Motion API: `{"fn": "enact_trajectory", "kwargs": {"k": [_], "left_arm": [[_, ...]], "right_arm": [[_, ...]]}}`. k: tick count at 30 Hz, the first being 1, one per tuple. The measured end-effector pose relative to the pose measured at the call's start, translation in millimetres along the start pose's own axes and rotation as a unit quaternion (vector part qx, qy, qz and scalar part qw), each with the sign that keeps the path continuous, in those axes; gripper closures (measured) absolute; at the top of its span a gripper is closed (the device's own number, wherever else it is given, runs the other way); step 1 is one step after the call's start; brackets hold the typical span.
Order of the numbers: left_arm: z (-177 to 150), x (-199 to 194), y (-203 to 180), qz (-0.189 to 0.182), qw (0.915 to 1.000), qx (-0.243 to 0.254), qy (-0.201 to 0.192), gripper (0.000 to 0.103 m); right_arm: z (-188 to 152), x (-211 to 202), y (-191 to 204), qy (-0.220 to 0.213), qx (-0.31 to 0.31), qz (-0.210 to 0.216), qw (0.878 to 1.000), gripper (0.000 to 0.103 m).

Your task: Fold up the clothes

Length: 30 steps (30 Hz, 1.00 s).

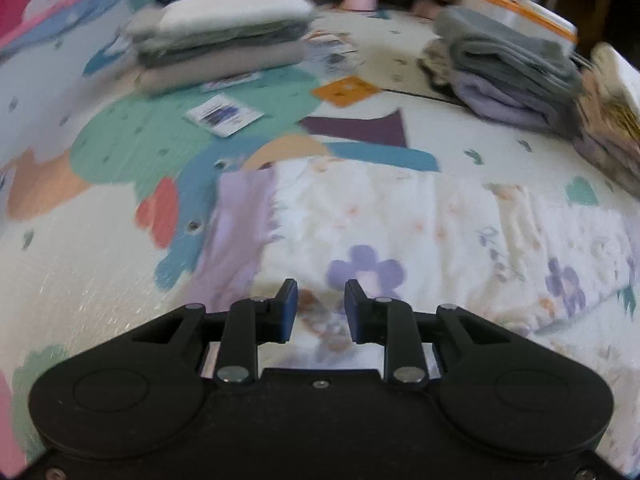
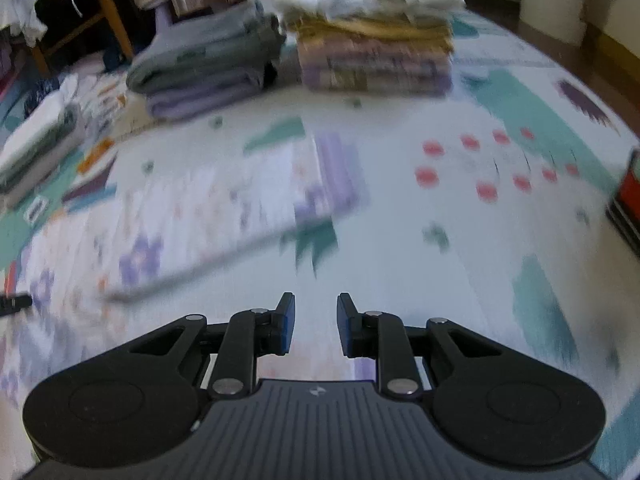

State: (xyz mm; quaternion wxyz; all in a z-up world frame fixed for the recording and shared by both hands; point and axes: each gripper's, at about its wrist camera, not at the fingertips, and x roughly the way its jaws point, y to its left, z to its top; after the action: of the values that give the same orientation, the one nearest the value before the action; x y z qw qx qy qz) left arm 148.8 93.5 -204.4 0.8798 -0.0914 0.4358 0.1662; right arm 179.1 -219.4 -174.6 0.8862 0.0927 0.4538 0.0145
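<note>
- My left tongs (image 1: 321, 307) hang open, empty, right over the floral cloth (image 1: 400, 232) lying flat.
- My right tongs (image 2: 316, 326) gape empty; that cloth (image 2: 192, 216) sits ahead-left.

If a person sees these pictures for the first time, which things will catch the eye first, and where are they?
First comes the white cloth with purple flowers, spread flat on the colourful patterned mat, directly ahead of the open left claw. Next are the stacks of folded clothes at the far side: a grey and white stack to the left, and a grey and lilac pile beside a taller yellow and purple towel stack. The right claw is open over bare mat.
</note>
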Motion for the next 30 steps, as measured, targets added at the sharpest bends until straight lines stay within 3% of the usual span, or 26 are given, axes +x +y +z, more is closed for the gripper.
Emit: {"fn": "enact_trajectory", "kwargs": {"k": [2,6,9,15,17,20,22,25,28,30], "left_arm": [[-4.9,10.3,-7.4,0.004,0.9998,0.014,0.014,0.079],[-5.0,12.4,-16.4,0.003,0.9998,0.019,-0.002,0.079],[-5.0,17.1,-28.9,-0.002,0.9968,0.077,-0.02,0.079],[3.6,26.1,-36.2,-0.024,0.996,0.08,-0.03,0.079],[5.6,27.9,-40.8,-0.038,0.9957,0.079,-0.03,0.079],[3.3,27.3,-48.5,-0.067,0.9935,0.087,-0.03,0.078],[0.4,27.5,-51.0,-0.054,0.9934,0.096,-0.031,0.07],[7.0,30.9,-42.4,-0.05,0.9974,0.051,-0.012,0.071],[13.9,32.0,-48.2,-0.04,0.9979,0.051,0.009,0.071],[27.3,27.1,-47.1,-0.046,0.9965,0.055,0.043,0.07]], "right_arm": [[16.9,8.3,1.1,-0.013,0.001,0.005,1.0,0.078],[52.1,36.5,16.4,-0.024,-0.033,0.037,0.998,0.078],[50.4,56.7,12.3,-0.013,-0.042,0.03,0.999,0.078],[47.0,96.7,3.9,0.011,-0.06,0.017,0.998,0.082],[42.1,90.1,-0.7,0.01,-0.077,-0.002,0.997,0.082],[39.5,80.7,-19.9,0.023,-0.045,-0.028,0.998,0.082],[36.1,73.9,-32.9,0.03,-0.022,-0.043,0.998,0.082],[30.0,67.4,-39.3,0.035,-0.026,-0.066,0.997,0.089],[33.9,68.2,-38.4,0.048,-0.03,-0.071,0.996,0.089],[41.0,67.6,-34.6,0.061,-0.037,-0.072,0.995,0.088]]}}
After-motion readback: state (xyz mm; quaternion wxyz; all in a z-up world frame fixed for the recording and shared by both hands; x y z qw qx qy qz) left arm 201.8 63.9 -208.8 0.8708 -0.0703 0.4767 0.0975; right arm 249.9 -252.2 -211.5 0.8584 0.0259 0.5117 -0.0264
